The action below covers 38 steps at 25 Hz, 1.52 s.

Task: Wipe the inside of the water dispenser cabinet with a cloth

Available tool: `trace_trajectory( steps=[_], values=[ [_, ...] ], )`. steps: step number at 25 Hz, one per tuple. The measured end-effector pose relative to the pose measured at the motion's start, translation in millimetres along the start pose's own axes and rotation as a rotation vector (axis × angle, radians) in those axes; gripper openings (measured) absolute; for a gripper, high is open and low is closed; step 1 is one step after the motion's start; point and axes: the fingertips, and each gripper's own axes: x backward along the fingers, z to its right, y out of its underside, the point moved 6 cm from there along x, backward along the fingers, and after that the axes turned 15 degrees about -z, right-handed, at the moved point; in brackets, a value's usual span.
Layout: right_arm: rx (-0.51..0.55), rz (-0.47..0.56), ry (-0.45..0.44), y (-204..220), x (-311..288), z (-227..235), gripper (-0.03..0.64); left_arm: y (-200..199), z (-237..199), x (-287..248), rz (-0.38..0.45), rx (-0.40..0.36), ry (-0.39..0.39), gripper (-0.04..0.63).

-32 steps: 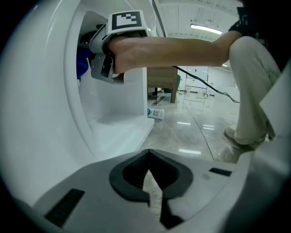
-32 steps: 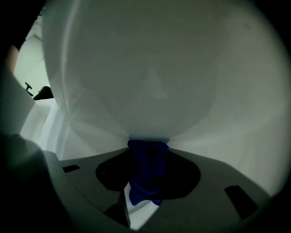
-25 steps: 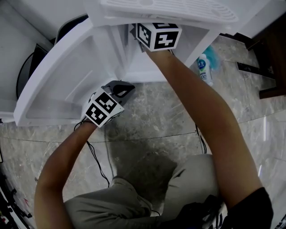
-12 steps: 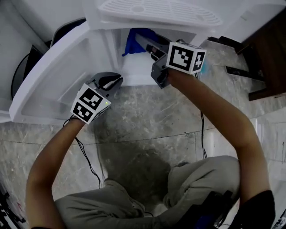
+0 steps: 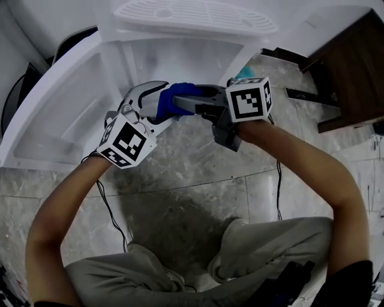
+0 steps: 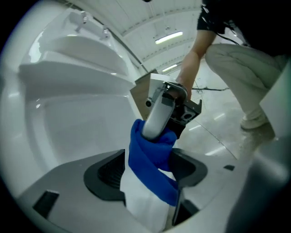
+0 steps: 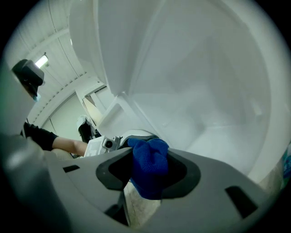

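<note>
The white water dispenser cabinet (image 5: 198, 60) stands with its door (image 5: 60, 114) swung out to the left. In front of its opening the two grippers meet. My right gripper (image 5: 187, 103) comes in from the right and is shut on a blue cloth (image 5: 174, 99). The left gripper (image 5: 153, 96) faces it, and its jaws are opening with the cloth's loose end between them. In the left gripper view the cloth (image 6: 150, 159) hangs from the right gripper (image 6: 157, 129) down between the wide left jaws. The right gripper view shows the cloth (image 7: 149, 168) bunched between its pads.
The dispenser's drip grille (image 5: 198, 15) is at the top. Dark wooden furniture (image 5: 354, 66) stands at the right, a dark round object (image 5: 12, 90) at the far left. A cable (image 5: 114, 210) trails over the stone floor by the person's knees.
The right gripper came out of the cabinet with the blue cloth, moving left and down. The left gripper rose to meet it and opened its jaws around the cloth.
</note>
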Motion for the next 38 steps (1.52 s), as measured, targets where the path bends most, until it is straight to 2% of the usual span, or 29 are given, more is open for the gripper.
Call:
trace_trajectory(
  steps=[3, 5, 7, 12, 14, 19, 21, 24, 27, 28, 29, 31, 33, 35, 38],
  values=[
    [-0.006, -0.013, -0.019, 12, 10, -2, 0.146, -21, 15, -9, 0.020, -0.144, 0.023, 0.288],
    [-0.030, -0.042, -0.068, 18, 13, -2, 0.146, -31, 26, -13, 0.022, -0.232, 0.027, 0.288],
    [-0.066, -0.060, -0.124, 24, 14, 0, 0.146, -35, 33, -16, 0.015, -0.285, 0.025, 0.288],
    [-0.118, -0.073, -0.209, 31, 14, 9, 0.147, -36, 35, -24, -0.024, -0.285, 0.059, 0.285],
    [-0.109, -0.078, -0.223, 34, 14, 12, 0.156, -33, 37, -26, -0.039, -0.274, 0.067, 0.253],
    [-0.162, -0.055, -0.263, 40, 27, 27, 0.199, -32, 33, -31, -0.039, -0.133, 0.139, 0.176],
    [-0.171, -0.027, -0.227, 39, 39, 39, 0.201, -26, 24, -37, -0.058, -0.086, 0.148, 0.158],
    [-0.144, -0.012, -0.111, 39, 62, 59, 0.192, -15, 5, -50, -0.110, 0.019, 0.144, 0.147],
    [-0.057, -0.013, 0.040, 40, 81, 71, 0.101, -5, -11, -67, -0.180, 0.100, 0.142, 0.144],
    [0.002, -0.010, 0.108, 39, 87, 72, 0.025, -2, -14, -74, -0.202, 0.122, 0.143, 0.144],
    [0.077, -0.014, 0.178, 39, 91, 73, 0.011, -1, -17, -81, -0.223, 0.138, 0.139, 0.144],
    [0.237, -0.044, 0.297, 40, 95, 70, -0.002, 0, -25, -99, -0.266, 0.152, 0.119, 0.144],
    [0.353, -0.084, 0.364, 44, 95, 65, -0.002, 0, -32, -119, -0.301, 0.158, 0.098, 0.144],
    [0.417, -0.118, 0.379, 51, 93, 60, -0.002, -3, -38, -139, -0.326, 0.144, 0.081, 0.144],
    [0.451, -0.152, 0.351, 65, 91, 58, -0.002, -1, -46, -168, -0.387, 0.066, 0.033, 0.144]
  ],
)
